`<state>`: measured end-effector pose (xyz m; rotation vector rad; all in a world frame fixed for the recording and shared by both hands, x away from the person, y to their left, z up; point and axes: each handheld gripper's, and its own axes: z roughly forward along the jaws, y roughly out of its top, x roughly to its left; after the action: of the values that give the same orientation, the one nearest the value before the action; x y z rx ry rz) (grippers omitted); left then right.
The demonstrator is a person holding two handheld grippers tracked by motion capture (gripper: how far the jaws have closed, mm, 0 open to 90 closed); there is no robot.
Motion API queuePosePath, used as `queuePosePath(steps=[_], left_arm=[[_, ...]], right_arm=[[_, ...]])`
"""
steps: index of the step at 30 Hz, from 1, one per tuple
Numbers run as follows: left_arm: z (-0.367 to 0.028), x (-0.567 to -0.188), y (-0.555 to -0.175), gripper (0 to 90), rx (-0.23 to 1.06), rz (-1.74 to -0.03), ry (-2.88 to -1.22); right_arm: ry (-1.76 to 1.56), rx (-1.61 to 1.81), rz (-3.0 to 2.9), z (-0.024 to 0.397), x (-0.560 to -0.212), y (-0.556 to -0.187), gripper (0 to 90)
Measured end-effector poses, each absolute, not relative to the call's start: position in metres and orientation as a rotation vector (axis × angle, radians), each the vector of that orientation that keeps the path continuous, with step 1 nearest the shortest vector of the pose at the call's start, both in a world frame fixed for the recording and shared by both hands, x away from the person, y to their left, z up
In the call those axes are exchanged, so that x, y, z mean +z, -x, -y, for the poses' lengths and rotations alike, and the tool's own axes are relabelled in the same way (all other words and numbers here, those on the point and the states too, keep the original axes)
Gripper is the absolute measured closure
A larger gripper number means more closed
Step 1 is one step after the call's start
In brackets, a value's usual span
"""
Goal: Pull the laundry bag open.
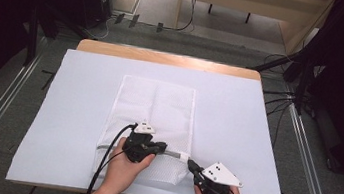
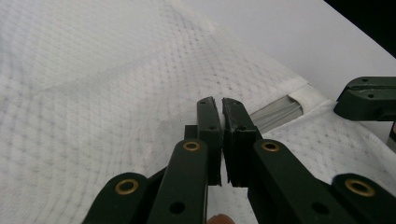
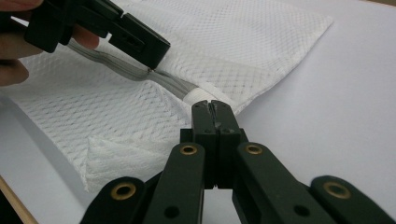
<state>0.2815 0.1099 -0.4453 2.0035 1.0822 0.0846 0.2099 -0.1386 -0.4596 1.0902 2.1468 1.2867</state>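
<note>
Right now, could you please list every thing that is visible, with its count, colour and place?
mesh bag: one, white, flat at the middle of the sheet, near end folded over.
zipper: one, grey, across the bag near its folded end.
sheet: one, pale lilac-white, covering the table.
table: one, light wood, under the sheet.
cables: several, black, on the floor at the right.
left tongs: one, black, shut at the zipper.
right tongs: one, black, shut at the zipper's white end tab.
hands: two, at the near edge.
</note>
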Motion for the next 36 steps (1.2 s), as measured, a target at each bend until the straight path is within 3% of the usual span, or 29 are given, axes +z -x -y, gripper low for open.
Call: queuePosePath(steps=[36], left_arm=[[-0.213, -0.448, -0.273, 87.2, 0.186, -1.246, -1.922]], right_arm=[[-1.079, 1.281, -2.127, 0.144, -0.455, -0.208, 90.0]])
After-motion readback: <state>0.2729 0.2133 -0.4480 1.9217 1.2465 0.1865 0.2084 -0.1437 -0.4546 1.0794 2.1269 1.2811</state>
